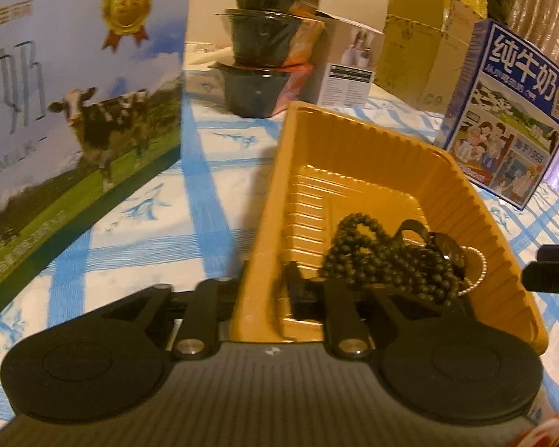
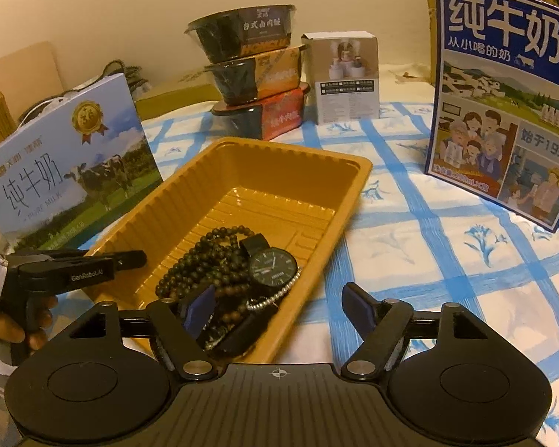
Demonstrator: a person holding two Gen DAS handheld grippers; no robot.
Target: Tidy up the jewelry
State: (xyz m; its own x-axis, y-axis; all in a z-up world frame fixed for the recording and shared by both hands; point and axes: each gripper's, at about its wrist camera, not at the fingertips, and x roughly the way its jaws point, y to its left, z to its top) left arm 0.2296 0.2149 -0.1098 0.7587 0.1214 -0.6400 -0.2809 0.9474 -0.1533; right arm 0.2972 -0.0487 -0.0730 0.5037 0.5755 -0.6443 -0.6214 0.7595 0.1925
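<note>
An orange ribbed plastic tray (image 1: 354, 149) (image 2: 279, 156) stands on the blue-checked tablecloth. At its near end lie dark bead strands (image 1: 372, 260) (image 2: 205, 260), a black watch (image 2: 272, 270) (image 1: 443, 249) and a thin silver bead bracelet (image 2: 275, 298) (image 1: 477, 272). My left gripper (image 1: 264, 290) straddles the tray's near left wall, one finger outside and one inside, jaws slightly apart. In the right wrist view it (image 2: 130, 259) reaches in from the left, held by a hand (image 2: 3, 327). My right gripper (image 2: 277, 309) is open wide, its left finger over the beads and its right finger over the cloth.
A blue milk carton with a cow (image 1: 74, 111) (image 2: 74, 171) stands left of the tray. A second illustrated carton (image 1: 510, 111) (image 2: 503, 93) stands to the right. Behind are stacked black food bowls (image 2: 253, 82), a small white box (image 2: 343, 78) and a cardboard box (image 1: 421, 48).
</note>
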